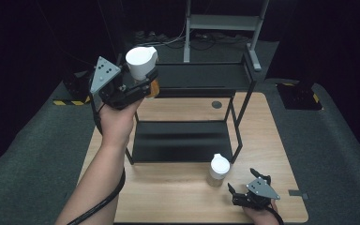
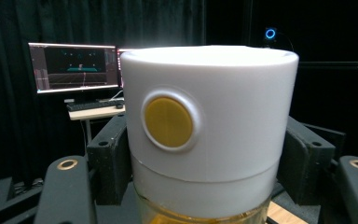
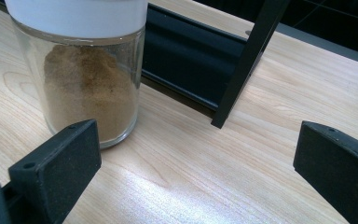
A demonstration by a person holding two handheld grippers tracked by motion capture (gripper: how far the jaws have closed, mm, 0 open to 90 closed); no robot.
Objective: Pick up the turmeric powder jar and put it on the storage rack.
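One wooden table [image 1: 178, 187], black rack [image 1: 187, 140], dark room

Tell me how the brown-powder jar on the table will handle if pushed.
The spice jar looks like smooth glass, so probably slippery and breakable. Its tall shape under a white cap could tip. Only part full, likely light.

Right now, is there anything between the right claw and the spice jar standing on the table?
Nothing visible. The right claw sits open on the table, and the spice jar stands just ahead and left of it on bare wood. The black rack's leg stands off to the side, clear of that path.
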